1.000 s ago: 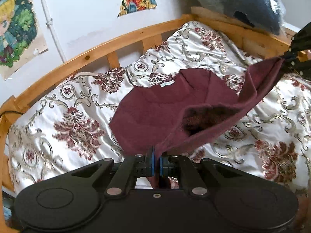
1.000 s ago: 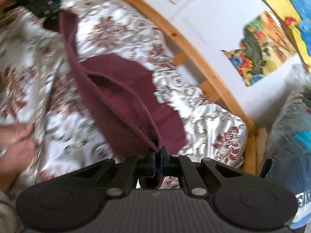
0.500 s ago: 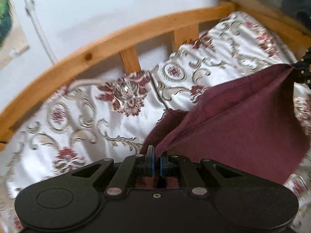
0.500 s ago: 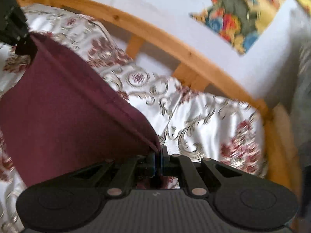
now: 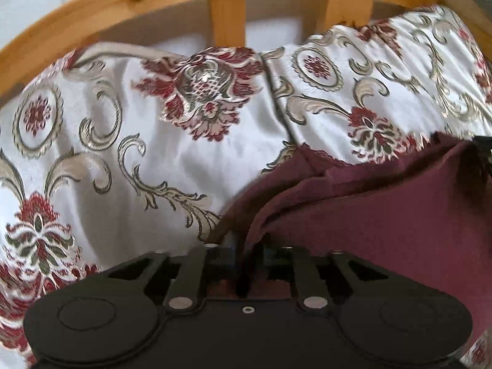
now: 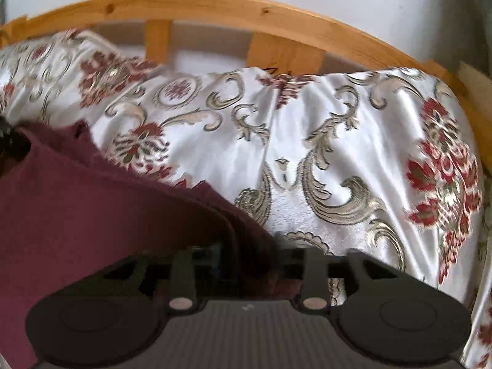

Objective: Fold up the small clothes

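Two grippers: both low over the bed, jaws just opened
Left gripper (image 5: 246,252): jaws parted, a fold of the maroon garment (image 5: 384,215) lying loose between them
Garment: spread on the floral bedspread (image 5: 153,153), between the two grippers
Right gripper (image 6: 246,258): jaws wider apart, garment's edge (image 6: 92,200) slack between them
Behind: wooden bed rail (image 6: 215,6)

Maroon garment (image 5: 384,215) on white bedspread (image 5: 172,153) with red-and-gold floral scrollwork; honey-coloured wooden rail (image 6: 215,6).
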Available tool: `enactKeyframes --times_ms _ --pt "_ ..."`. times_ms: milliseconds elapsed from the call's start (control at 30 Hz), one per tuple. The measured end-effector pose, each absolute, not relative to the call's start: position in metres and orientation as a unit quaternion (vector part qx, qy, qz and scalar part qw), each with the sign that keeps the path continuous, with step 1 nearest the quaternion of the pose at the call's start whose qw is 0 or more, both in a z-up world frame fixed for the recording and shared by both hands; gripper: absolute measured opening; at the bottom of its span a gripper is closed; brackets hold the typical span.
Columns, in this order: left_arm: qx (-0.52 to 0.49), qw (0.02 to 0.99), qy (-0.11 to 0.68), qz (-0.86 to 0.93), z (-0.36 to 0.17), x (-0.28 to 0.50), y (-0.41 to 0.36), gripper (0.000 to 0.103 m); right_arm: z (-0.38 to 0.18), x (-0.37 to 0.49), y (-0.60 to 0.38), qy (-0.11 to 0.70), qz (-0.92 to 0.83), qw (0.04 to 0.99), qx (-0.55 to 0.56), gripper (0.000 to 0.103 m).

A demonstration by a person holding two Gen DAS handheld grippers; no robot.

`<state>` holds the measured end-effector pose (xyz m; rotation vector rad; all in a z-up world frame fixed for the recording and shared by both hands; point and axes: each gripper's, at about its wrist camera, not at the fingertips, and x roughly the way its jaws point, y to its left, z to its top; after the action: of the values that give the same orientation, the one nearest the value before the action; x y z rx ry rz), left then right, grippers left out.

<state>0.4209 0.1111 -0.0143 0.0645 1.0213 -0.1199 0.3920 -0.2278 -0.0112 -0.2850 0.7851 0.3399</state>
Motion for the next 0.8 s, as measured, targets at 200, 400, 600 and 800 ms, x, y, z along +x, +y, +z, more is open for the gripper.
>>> enactKeyframes --times_ms 200,400,600,800 --pt "-0.012 0.901 0.433 -0.031 0.0 0.397 0.13 0.08 -0.006 0.368 -0.248 0.357 0.175 0.915 -0.071 0.091" --pt "-0.031 0.921 0.389 -0.006 0.0 0.331 0.129 0.092 -0.027 0.316 -0.26 0.323 0.133 0.937 -0.01 0.101" --pt "-0.028 0.938 0.347 -0.008 -0.004 0.266 0.112 0.089 -0.043 0.255 -0.26 0.291 0.087 0.953 -0.015 0.102" --pt "-0.044 0.92 0.388 -0.022 -0.017 0.251 0.104 0.049 -0.045 0.217 -0.267 0.255 0.037 0.966 0.023 0.103"
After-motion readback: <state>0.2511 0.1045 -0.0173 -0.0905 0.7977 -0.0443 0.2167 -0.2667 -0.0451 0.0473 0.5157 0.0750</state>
